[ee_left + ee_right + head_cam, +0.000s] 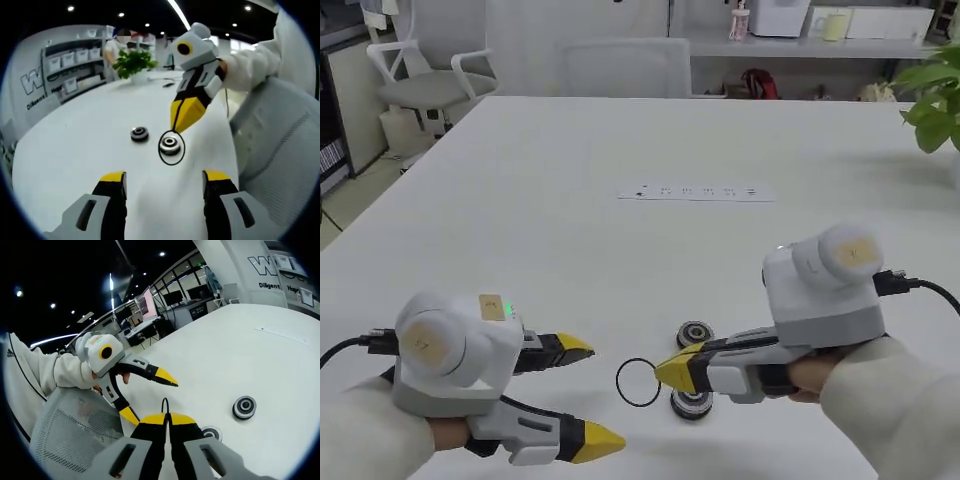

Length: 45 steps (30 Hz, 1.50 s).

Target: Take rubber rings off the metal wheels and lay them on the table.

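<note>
Pinching a thin black rubber ring (617, 383) between its closed yellow tips, the right gripper (672, 372) lies level and points at the left gripper (588, 395), whose jaws stand wide apart and empty just short of the loop. One small round metal wheel (695, 333), dark-banded, sits just beyond the right gripper's tips, and a second metal wheel (691, 403) sits just under them on the near side. Both rest on the smooth white table (620, 150), with a leafy green plant (932, 105) well beyond the right gripper.

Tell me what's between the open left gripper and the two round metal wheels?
In the head view, a thin black rubber ring, pinched by the shut right gripper; the rest is bare white table.
</note>
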Motion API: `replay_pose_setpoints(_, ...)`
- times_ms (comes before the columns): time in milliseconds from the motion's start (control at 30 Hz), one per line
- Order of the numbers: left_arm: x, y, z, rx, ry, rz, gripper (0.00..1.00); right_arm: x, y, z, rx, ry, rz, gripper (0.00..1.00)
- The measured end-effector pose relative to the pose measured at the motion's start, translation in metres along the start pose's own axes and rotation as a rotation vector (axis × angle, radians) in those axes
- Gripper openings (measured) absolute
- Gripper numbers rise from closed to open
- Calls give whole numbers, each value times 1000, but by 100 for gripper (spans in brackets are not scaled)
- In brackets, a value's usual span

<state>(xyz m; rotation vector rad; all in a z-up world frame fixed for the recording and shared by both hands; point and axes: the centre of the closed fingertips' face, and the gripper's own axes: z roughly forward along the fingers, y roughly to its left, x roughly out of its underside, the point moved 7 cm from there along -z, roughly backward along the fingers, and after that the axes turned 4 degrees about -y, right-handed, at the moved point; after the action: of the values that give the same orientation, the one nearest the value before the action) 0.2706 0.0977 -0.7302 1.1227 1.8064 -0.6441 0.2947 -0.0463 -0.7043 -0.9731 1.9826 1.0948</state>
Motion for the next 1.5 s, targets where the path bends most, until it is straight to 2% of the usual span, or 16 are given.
replay_pose_setpoints(233, 8, -1, -5, -4, 19, -16, 63, 7, 7, 9, -28, 30, 6, 0)
replay_pose_setpoints(333, 10, -2, -5, -1, 26, -19, 63, 13, 9, 14, -32, 60, -5, 0)
replay_pose_setpoints(500, 9, -1, -5, 1, 20, -22, 63, 22, 10, 22, -31, 98, -11, 0)
replay_pose_setpoints(800, 14, -5, -2, 25, 44, -16, 64, 39, 10, 34, -33, 156, -9, 0)
replay_pose_setpoints(900, 14, -5, -2, 28, 43, -17, 64, 42, 10, 35, -24, 171, -29, 0)
replay_pose_setpoints(1100, 15, -5, -1, 33, 47, -21, 64, 49, 5, 37, -12, 180, -23, 0)
replay_pose_setpoints(1500, 16, -6, 1, 40, 50, -27, 65, 55, 3, 40, 3, 197, -65, 0)
